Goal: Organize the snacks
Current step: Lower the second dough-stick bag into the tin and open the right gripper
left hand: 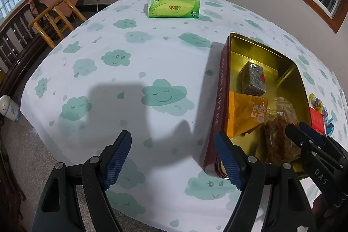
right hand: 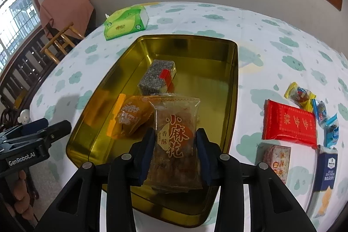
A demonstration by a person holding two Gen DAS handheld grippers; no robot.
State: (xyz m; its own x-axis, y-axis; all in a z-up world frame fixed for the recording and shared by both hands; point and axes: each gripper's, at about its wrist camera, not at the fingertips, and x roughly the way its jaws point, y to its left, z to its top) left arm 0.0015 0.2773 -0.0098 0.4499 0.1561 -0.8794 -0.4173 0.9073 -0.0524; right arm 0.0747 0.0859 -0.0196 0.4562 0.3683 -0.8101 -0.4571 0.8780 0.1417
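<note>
Lowering the clear twisted-dough snack packet [right hand: 175,140] into the gold rectangular tin [right hand: 235,88], the right gripper [right hand: 175,156] jaws lightly pinch it; release flat beside the orange packet [right hand: 130,116]. The left gripper [left hand: 174,158] jaws gape, empty.

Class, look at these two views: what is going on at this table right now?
A person with two handheld grippers is sorting snacks into a gold tin. The right gripper has a clear twisted-pastry packet between its pads, low over the tin, which already holds an orange packet and a sesame bar. The left gripper is open and empty beside the tin. More snacks wait on the tablecloth.
</note>
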